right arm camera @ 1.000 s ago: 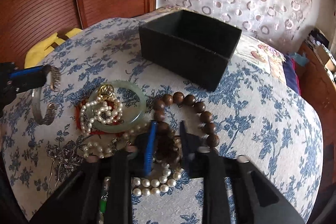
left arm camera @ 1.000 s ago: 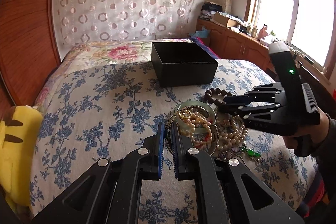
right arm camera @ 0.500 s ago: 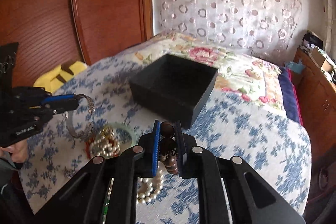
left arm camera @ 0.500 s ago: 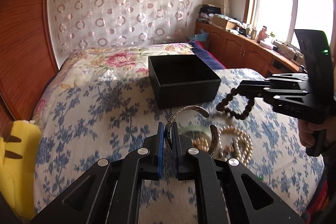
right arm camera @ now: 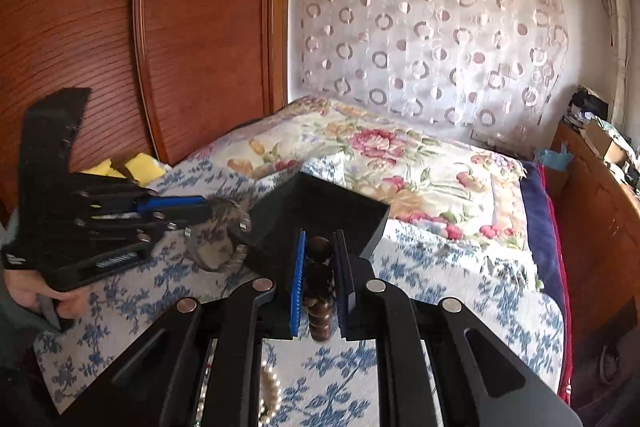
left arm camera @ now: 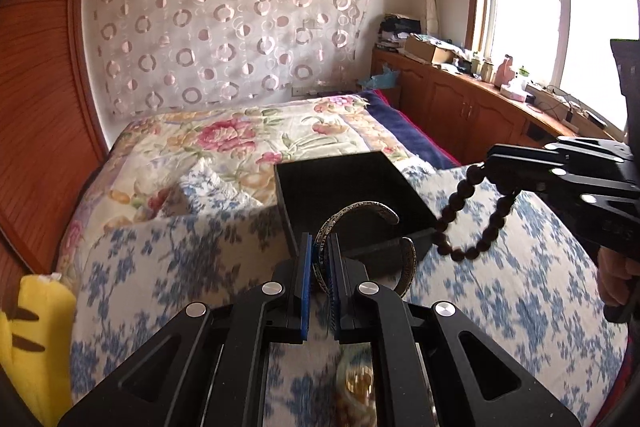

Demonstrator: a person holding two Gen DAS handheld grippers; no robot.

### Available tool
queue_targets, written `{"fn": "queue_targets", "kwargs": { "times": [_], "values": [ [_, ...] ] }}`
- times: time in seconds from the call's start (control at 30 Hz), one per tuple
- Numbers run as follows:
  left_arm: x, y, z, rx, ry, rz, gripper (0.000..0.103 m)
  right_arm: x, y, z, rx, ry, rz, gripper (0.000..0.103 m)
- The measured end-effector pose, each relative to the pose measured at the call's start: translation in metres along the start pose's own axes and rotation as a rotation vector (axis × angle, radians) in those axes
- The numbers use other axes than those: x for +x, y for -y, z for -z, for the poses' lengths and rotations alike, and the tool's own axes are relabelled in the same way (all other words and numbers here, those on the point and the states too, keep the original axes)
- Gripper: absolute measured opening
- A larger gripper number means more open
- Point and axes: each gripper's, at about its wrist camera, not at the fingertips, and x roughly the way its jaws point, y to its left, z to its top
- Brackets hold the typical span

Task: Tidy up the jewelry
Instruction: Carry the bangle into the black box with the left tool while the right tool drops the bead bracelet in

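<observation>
My left gripper is shut on a silver cuff bangle and holds it in the air at the near edge of the open black box. The bangle also shows in the right wrist view. My right gripper is shut on a dark wooden bead bracelet, which hangs beside the box's right corner in the left wrist view. The box sits on the bed just ahead of both grippers. Pearl strands lie below the right gripper.
The bed has a blue floral quilt and a pink floral cover behind the box. A yellow plush toy lies at the left edge. A wooden headboard stands left, wooden cabinets and a window right.
Both grippers have lifted their pieces off the jewelry pile and carried them forward to the black box. The pile has dropped below and behind the grippers.
</observation>
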Motion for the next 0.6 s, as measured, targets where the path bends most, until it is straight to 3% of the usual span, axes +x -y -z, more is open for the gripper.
{"fn": "queue_targets", "kwargs": {
  "times": [0.33,0.6],
  "values": [
    [0.04,-0.004,-0.026,-0.003,-0.029,0.007,0.007,0.002,0.017,-0.033,0.019,0.051,-0.043,0.015],
    [0.046,-0.003,-0.03,0.003,-0.03,0.01,0.015,0.031,0.021,-0.039,0.03,0.032,-0.054,0.015]
  ]
}}
